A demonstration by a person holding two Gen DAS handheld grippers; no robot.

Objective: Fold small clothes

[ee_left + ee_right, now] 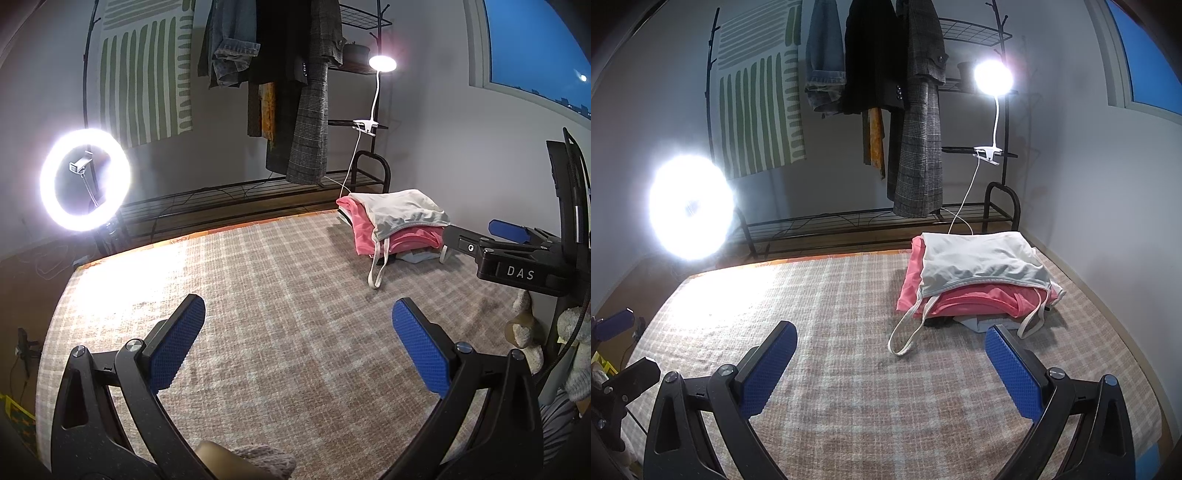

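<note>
A stack of folded clothes sits at the far right of the plaid blanket (258, 295). A white strappy top (402, 212) lies on top of a pink garment (399, 240), with darker items under them. The same white top (982, 264) and pink garment (975, 301) show in the right wrist view, straps hanging onto the blanket (831, 332). My left gripper (298, 336) is open and empty over the blanket's middle. My right gripper (890, 363) is open and empty, just in front of the stack; it also shows in the left wrist view (480, 236).
A bright ring light (85, 179) stands at the left edge. A clothes rack with hanging coats (306, 110) and a clip lamp (382, 62) stand behind the bed. A window (535, 48) is at the upper right. Soft toys (524, 325) lie at the right edge.
</note>
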